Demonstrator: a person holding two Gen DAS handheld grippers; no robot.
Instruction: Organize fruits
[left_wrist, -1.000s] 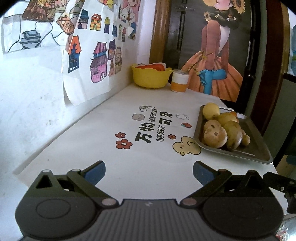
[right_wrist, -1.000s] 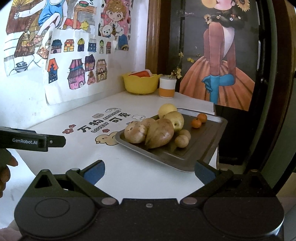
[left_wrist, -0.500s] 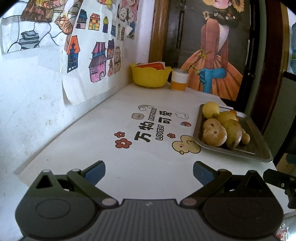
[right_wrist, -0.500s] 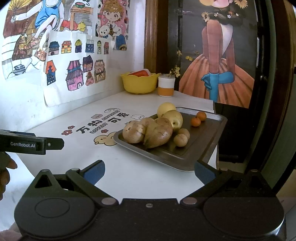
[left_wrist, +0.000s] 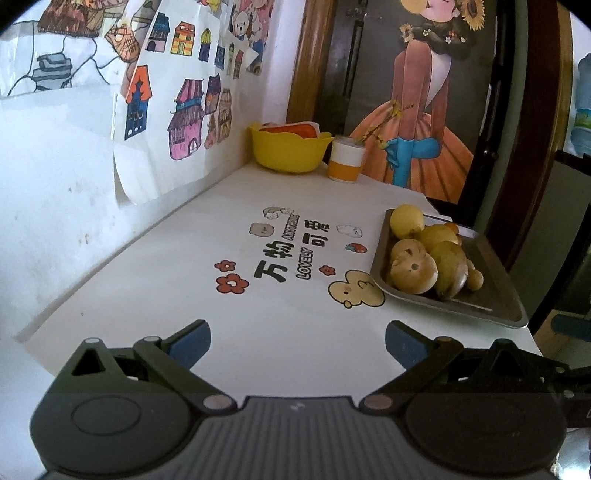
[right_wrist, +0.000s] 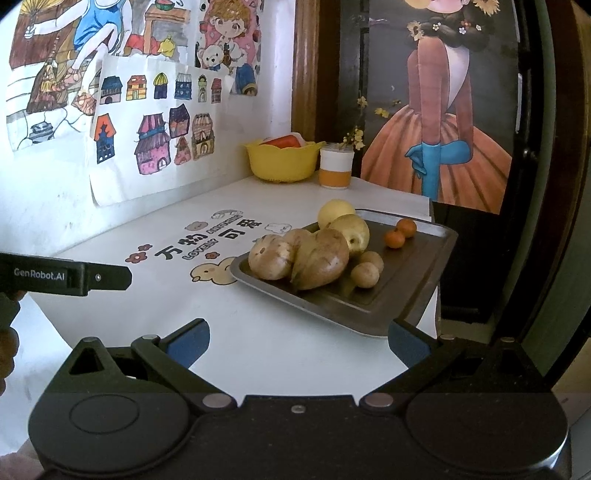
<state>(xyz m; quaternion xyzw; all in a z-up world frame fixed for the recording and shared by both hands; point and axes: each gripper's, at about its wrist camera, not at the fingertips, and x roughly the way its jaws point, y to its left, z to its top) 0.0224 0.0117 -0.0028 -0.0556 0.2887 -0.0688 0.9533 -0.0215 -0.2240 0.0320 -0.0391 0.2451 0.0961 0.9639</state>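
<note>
Both grippers, left and right, hung low over the desk, jaws spread, grasping nothing. Fruits sat heaped on the metal tray; two small oranges apart. Whichever fruit is taken, grip wide around its middle.

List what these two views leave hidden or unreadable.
- Contents of the yellow plastic bowl: both views show only an orange-red top above the rim.
- Two small orange fruits on the grey metal tray: in the left wrist view the yellow-brown fruit pile almost covers them.
- Tray's near right corner: right wrist view, behind the open right gripper.
</note>
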